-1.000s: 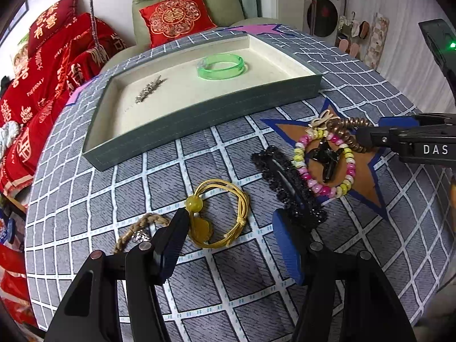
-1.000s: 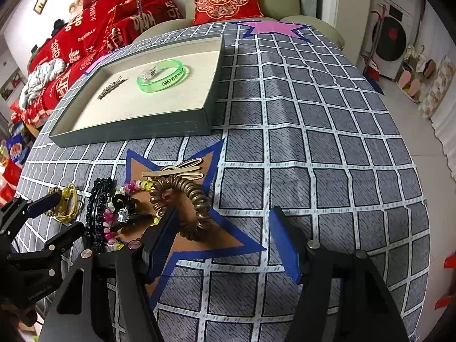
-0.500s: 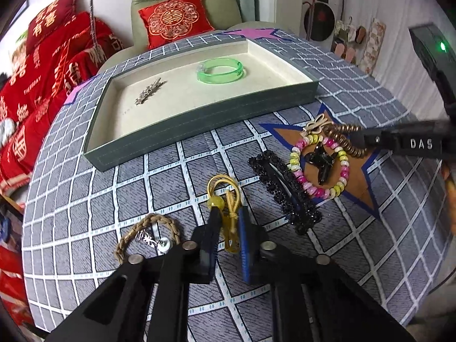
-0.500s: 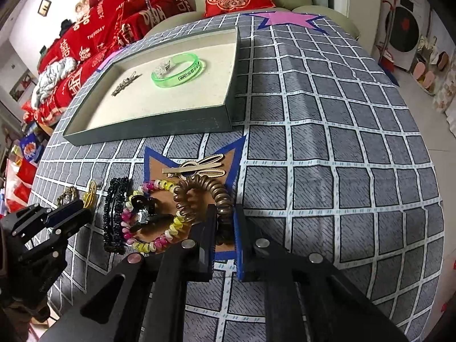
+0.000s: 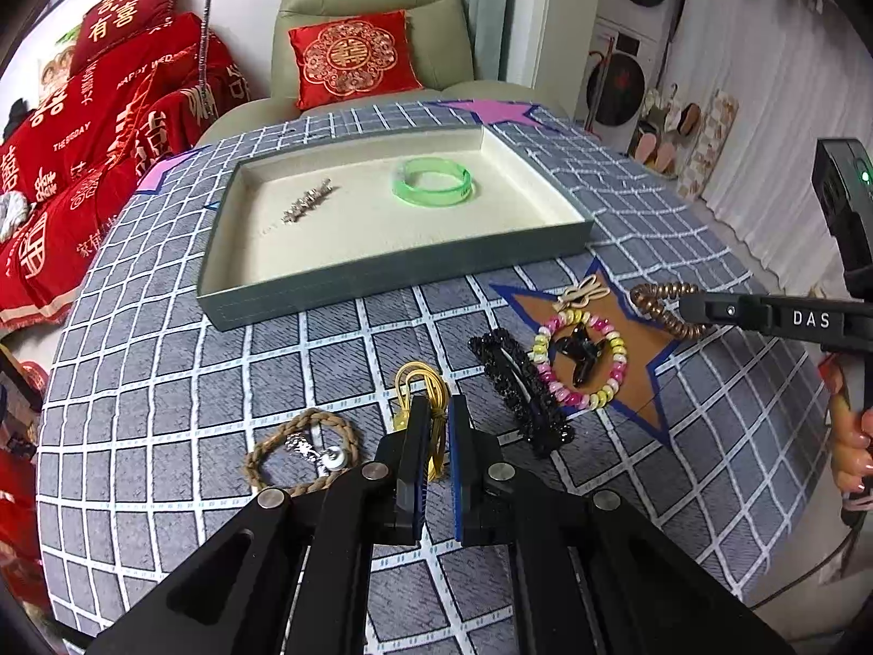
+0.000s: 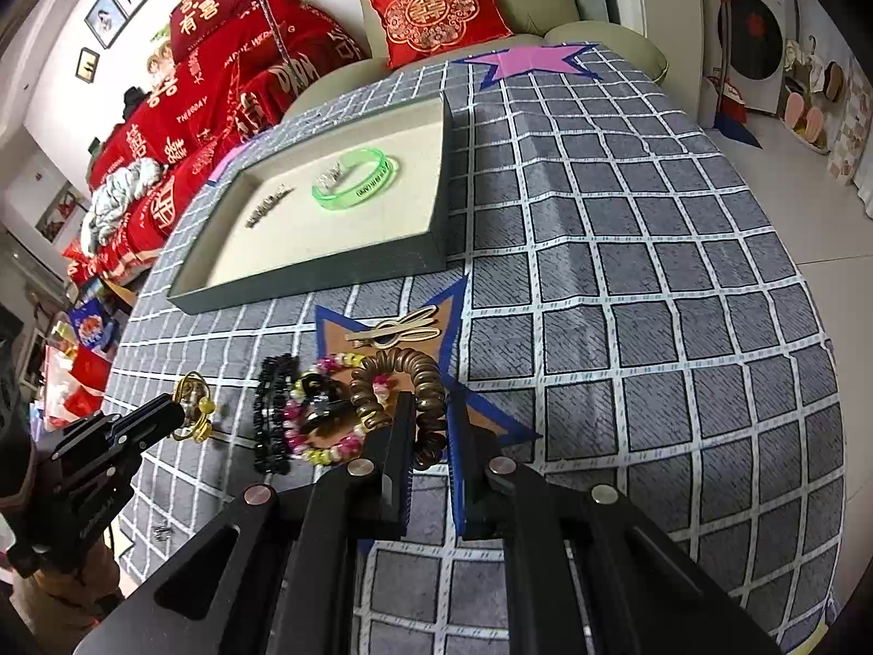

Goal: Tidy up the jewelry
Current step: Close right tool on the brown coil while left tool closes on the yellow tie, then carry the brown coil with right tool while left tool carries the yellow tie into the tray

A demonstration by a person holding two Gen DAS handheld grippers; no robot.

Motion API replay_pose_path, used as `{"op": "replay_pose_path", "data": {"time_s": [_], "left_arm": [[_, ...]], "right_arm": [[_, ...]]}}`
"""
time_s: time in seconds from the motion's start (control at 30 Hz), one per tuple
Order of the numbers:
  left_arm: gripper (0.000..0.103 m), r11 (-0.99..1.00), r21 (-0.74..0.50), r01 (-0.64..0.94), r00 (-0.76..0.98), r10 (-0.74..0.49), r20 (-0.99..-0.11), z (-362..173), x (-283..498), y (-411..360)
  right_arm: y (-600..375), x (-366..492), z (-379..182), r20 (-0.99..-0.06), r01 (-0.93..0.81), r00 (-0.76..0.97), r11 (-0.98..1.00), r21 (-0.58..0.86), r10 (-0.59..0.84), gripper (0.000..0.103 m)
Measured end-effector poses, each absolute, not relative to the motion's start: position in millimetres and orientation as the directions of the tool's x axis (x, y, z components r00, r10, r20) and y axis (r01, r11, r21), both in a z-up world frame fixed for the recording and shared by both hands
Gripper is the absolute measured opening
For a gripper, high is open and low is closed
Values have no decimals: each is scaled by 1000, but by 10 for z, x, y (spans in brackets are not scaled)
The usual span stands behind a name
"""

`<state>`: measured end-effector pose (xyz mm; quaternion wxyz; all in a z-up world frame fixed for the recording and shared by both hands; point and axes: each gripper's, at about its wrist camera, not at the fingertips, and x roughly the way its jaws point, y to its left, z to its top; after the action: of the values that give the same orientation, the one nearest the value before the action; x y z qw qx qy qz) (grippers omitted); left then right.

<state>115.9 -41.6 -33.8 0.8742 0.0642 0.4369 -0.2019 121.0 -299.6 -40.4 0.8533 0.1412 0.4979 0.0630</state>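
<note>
My left gripper (image 5: 435, 409) is shut on a yellow cord hair tie (image 5: 423, 390), lifted just off the grey checked cloth. My right gripper (image 6: 429, 415) is shut on a brown coil hair tie (image 6: 404, 376), also raised; it shows in the left wrist view as the coil (image 5: 657, 305) at the tip of the right gripper (image 5: 688, 310). A grey tray (image 5: 382, 273) at the back holds a green bangle (image 5: 434, 183) and a silver clip (image 5: 306, 202). In the right wrist view, the tray (image 6: 305, 284) holds the bangle (image 6: 354, 180).
On the brown star patch (image 5: 644, 360) lie a pink-yellow bead bracelet (image 5: 578, 360), a small black claw clip (image 5: 581, 355) and a beige clip (image 5: 584, 292). A long black clip (image 5: 518, 382) and a braided rope bracelet (image 5: 300, 450) lie beside it. A sofa and red cushions stand behind.
Both grippers went from open to shut, the left on the yellow hair tie, the right on the brown coil. Both have since risen slightly with their ties.
</note>
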Motion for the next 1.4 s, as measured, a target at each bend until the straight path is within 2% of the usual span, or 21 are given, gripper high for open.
{"op": "replay_pose_path", "data": {"time_s": [0.53,0.87,1.1,1.4], "left_arm": [[15,920,-143,364,593,-347,-727,113,1290,-82],[15,927,-125,353,636,-336,-694,348,1675,-56],[15,933,-112,342,635,-317,-705,284,2084,-144],[15,944,-87,318,592,-269,-760,-102,2636,-309]], "right_arm": [[-2884,1245,0,-790,-2,544,942,335,282,12],[-2716,1654,225,-771,-49,571,949,311,282,12],[-2581,2083,203,-776,-71,562,952,299,286,12],[-2397,2602,-187,-824,-86,487,955,285,290,12]]}}
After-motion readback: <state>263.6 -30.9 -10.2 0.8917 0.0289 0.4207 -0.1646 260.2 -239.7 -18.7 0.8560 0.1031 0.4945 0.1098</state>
